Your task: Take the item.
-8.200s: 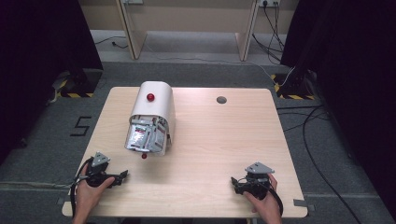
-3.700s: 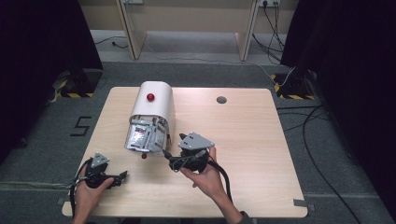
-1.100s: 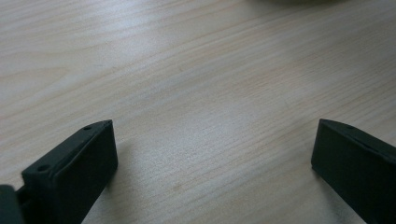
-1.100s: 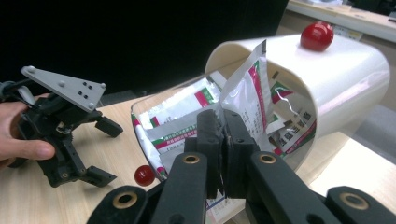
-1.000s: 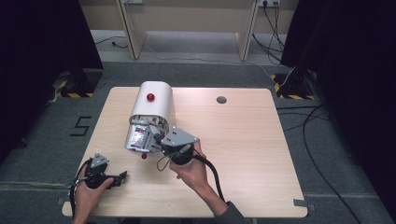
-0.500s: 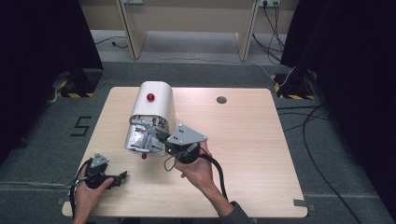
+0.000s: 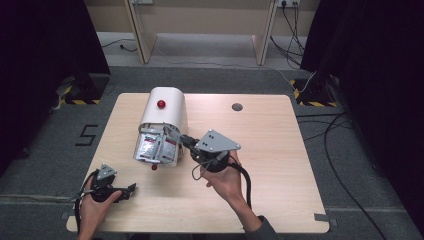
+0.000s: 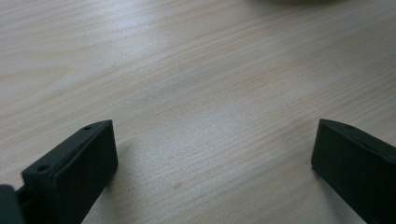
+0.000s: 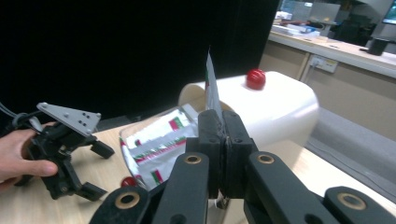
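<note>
A white round-topped box (image 7: 167,112) lies on the table with a red knob (image 7: 161,104) on top. Its open front is stuffed with silver sachets (image 7: 150,147) printed in red and green. My right gripper (image 7: 185,140) is shut on one sachet (image 7: 171,134) just outside the box mouth. In the right gripper view that sachet (image 9: 212,88) stands edge-on, pinched between the closed jaws of the right gripper (image 9: 225,126). My left gripper (image 7: 131,189) rests open on the table at the front left, jaws wide over bare wood (image 8: 215,154).
A small red ball (image 7: 154,167) sits on the table below the box's open front. A dark round grommet (image 7: 237,107) is set in the table's far side. Bare wood (image 7: 280,165) stretches right of my right hand. Cables trail over the floor beyond.
My right gripper has drawn back to the right and slightly up from the box mouth, bringing the pinched sachet with it. The left gripper has stayed put.
</note>
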Motion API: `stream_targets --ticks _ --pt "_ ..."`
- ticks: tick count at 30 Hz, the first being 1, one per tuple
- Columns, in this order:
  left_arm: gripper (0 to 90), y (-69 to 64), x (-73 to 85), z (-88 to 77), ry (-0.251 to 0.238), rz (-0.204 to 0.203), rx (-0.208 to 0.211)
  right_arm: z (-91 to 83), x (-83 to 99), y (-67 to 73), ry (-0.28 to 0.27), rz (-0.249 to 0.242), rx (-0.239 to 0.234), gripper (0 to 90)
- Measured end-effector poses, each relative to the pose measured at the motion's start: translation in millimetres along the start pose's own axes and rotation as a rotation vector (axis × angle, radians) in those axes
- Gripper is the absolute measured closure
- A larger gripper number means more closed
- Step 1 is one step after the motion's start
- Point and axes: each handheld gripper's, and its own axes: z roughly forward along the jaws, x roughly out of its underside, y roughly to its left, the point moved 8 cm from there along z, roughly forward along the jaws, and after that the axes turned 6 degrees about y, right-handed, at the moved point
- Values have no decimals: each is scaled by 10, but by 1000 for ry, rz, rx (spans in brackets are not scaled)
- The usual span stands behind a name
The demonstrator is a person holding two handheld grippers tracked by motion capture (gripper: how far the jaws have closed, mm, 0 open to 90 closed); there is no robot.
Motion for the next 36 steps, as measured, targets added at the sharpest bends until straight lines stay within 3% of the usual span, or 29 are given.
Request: stream_targets --ticks 10,16,25,36 --pt "0 -1 0 0 0 -1 0 -197 168 -272 18 10 55 892" --pt "0 0 0 0 0 0 0 -291 378 -444 41 33 91 893" --pt "0 0 0 0 0 -1 0 -345 730 -603 68 91 119 893" --pt "0 1 0 0 0 0 -1 -317 947 -686 95 122 136 893"
